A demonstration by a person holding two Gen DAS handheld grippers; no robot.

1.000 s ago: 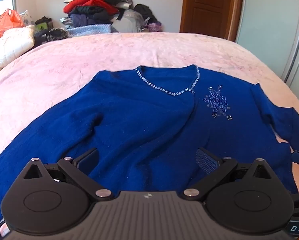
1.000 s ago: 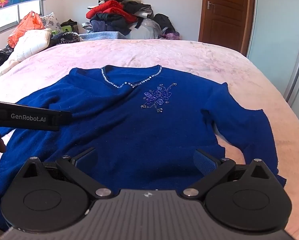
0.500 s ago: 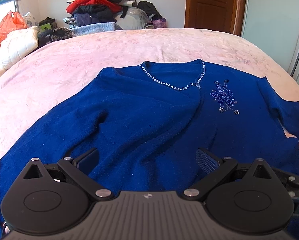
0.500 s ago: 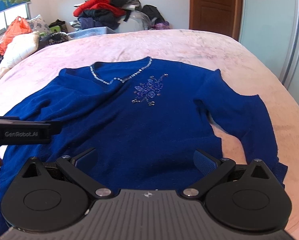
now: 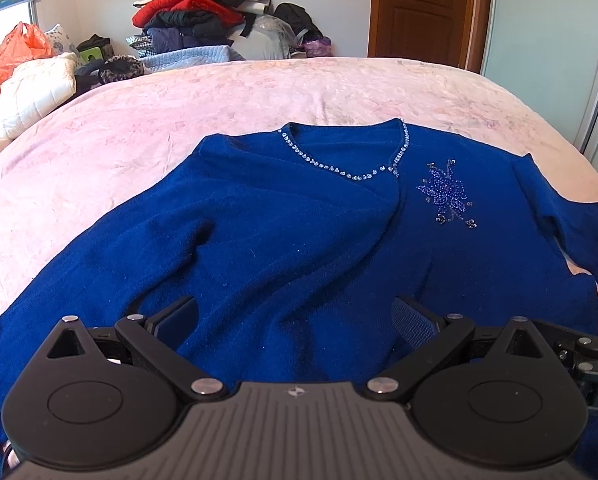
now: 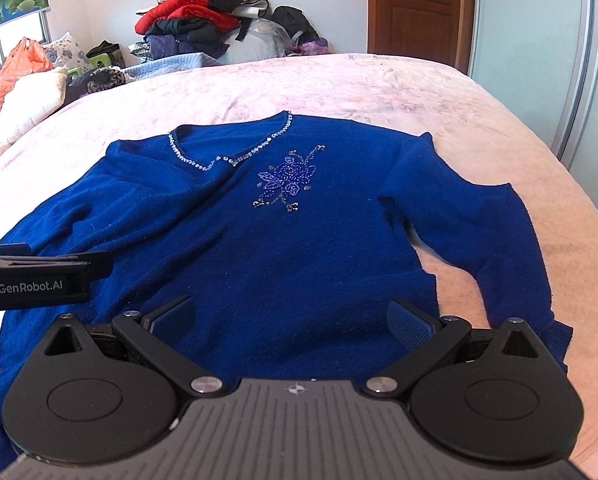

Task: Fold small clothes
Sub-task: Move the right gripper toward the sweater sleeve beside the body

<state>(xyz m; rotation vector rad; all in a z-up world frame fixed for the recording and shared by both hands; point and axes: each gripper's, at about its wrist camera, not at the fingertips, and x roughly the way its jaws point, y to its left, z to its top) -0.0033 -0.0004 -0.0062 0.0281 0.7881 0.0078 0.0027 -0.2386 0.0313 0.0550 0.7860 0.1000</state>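
A dark blue knit sweater (image 5: 299, 232) (image 6: 283, 248) lies face up on the pink bed, with a beaded neckline and a beaded flower on the chest. Both sleeves spread outward; its right-hand sleeve (image 6: 479, 232) bends down along the body. My left gripper (image 5: 295, 316) hovers over the lower left part of the sweater, open, nothing between its fingers. Over the sweater's bottom hem, my right gripper (image 6: 291, 316) is open too and holds nothing. The left gripper's body (image 6: 39, 276) shows at the left edge of the right wrist view.
The pink bedspread (image 5: 259, 92) stretches far behind the sweater. A heap of clothes (image 5: 203, 20) sits against the back wall. A white quilt (image 5: 31, 88) and an orange bag (image 5: 15, 56) lie at the left. A wooden door (image 5: 419, 8) and a sliding wardrobe panel (image 5: 547, 40) stand at the right.
Both cameras have pulled back and tilted up a little, so the sweater sits lower and smaller in view. Both grippers stay open; the sweater has not moved.
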